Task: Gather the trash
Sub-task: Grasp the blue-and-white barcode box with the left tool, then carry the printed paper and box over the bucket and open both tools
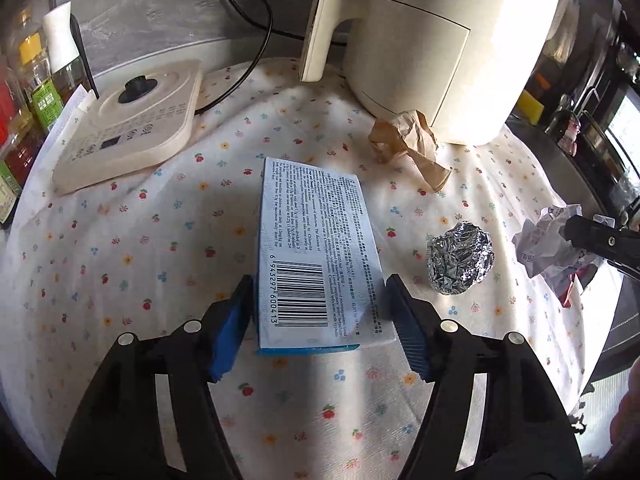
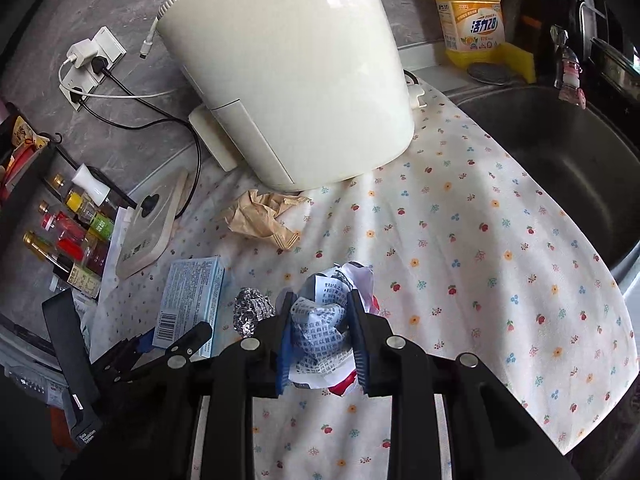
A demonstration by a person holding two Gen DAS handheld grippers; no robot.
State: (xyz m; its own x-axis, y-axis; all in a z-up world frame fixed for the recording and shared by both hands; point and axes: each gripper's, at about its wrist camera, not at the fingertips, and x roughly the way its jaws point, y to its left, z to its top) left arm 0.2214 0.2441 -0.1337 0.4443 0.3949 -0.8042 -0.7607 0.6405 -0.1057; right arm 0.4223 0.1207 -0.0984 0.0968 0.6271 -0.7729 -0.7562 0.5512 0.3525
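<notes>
A light-blue cardboard box (image 1: pixel 316 256) with a barcode lies on the flowered cloth; it also shows in the right wrist view (image 2: pixel 188 304). My left gripper (image 1: pixel 320 296) is open, its blue pads on either side of the box's near end, not pressing it. My right gripper (image 2: pixel 320 312) is shut on a crumpled printed paper (image 2: pixel 324 324), which also shows in the left wrist view (image 1: pixel 548 240). A foil ball (image 1: pixel 460 258) lies between box and paper; the right wrist view (image 2: pixel 250 312) shows it too. A crumpled brown paper (image 1: pixel 408 140) lies by the appliance.
A tall cream appliance (image 2: pixel 288 72) stands at the back of the flowered cloth (image 1: pixel 140 272). A cream kettle base (image 1: pixel 132 124) with a black cord sits at the left. Sauce bottles (image 2: pixel 72 236) line the left edge. A dark sink (image 2: pixel 560 168) and a yellow detergent bottle (image 2: pixel 470 12) are at the right.
</notes>
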